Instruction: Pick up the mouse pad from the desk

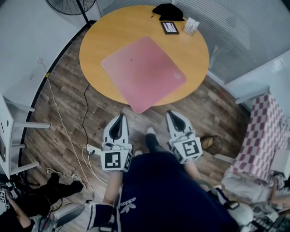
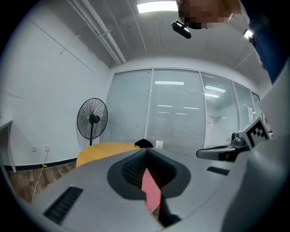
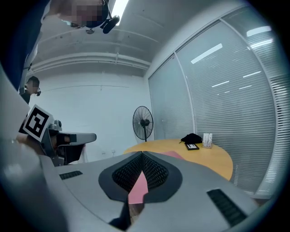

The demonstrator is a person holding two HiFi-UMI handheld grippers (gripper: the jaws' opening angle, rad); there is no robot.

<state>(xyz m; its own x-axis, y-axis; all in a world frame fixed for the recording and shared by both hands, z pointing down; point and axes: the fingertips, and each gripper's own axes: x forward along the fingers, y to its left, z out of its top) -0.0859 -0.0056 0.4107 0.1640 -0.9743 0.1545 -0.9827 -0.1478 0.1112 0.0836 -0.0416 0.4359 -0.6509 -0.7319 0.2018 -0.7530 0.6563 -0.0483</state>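
Closest in is the person's dark top (image 1: 167,190), and from it two tongs reach out side by side over the wood floor (image 1: 63,104).

One round yellow bench (image 1: 104,31) stands ahead of them. On it lies one pink mouse pad (image 1: 144,72), flat and turned like a diamond. It covers the middle of the bench, and its near corner comes to the near edge and seems to poke just past it. One standing fan (image 2: 92,118) is beyond the bench on the far left.

The left tongs (image 1: 121,116) and right tongs (image 1: 171,113) point towards the bench, close to level and tipped slightly down. Their tips stop short of the near edge, one on each side of the pad's near corner, not touching it. Both have their jaws drawn together with nothing held; each gripper view shows only a slice of pink pad beyond the tips.

At the far edge sit three small things: one black bundle (image 1: 168,11), one dark flat device (image 1: 170,27) and one small white box (image 1: 191,26) to its right.
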